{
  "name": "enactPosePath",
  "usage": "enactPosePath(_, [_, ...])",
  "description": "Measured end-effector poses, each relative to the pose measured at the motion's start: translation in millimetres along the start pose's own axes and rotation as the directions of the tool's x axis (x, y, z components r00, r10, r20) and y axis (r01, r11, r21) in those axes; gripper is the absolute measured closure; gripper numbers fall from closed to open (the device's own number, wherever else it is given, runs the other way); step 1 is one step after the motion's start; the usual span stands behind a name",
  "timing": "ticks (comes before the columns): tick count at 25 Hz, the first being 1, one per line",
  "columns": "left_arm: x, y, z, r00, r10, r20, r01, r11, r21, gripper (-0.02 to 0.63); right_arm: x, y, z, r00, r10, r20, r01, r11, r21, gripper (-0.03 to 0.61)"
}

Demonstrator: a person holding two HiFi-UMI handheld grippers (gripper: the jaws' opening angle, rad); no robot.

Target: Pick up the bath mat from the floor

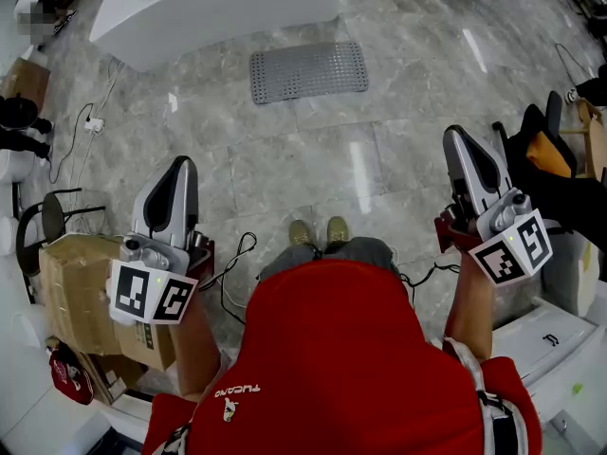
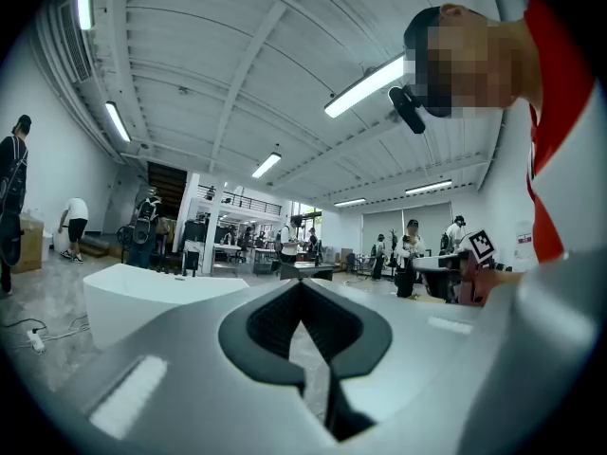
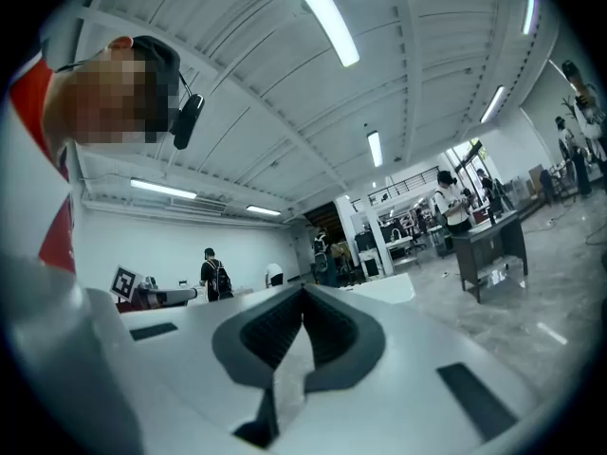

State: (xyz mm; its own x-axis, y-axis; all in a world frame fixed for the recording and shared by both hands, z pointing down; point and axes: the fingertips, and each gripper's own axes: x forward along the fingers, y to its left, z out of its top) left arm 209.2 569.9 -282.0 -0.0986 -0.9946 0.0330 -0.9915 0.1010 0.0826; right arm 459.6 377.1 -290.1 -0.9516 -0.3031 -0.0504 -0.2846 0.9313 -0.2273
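Note:
The grey perforated bath mat [image 1: 308, 71] lies flat on the marble floor, well ahead of the person's shoes. My left gripper [image 1: 180, 171] is held level at the left of the head view, shut and empty, far short of the mat. My right gripper [image 1: 456, 140] is level at the right, also shut with nothing in it. In the left gripper view the left gripper [image 2: 302, 286] has its jaw tips meeting; in the right gripper view the right gripper [image 3: 303, 290] shows the same. Neither gripper view shows the mat.
A white bathtub [image 1: 218, 8] stands beyond the mat. Cardboard boxes [image 1: 81, 282] and a chair [image 1: 47, 221] crowd the left; cables [image 1: 90, 126] trail on the floor. A dark bag and chair [image 1: 550, 173] sit at the right. People stand far off in the hall.

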Motion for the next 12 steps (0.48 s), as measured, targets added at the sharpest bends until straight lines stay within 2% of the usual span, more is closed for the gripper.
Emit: enactPosePath(12, [13,1,1,0.999,0.049,0.002,-0.049,0.999,-0.005,0.609,-6,-28,4,1.000,0.001,-0.018,-0.001,1.000,-0.004,0.575])
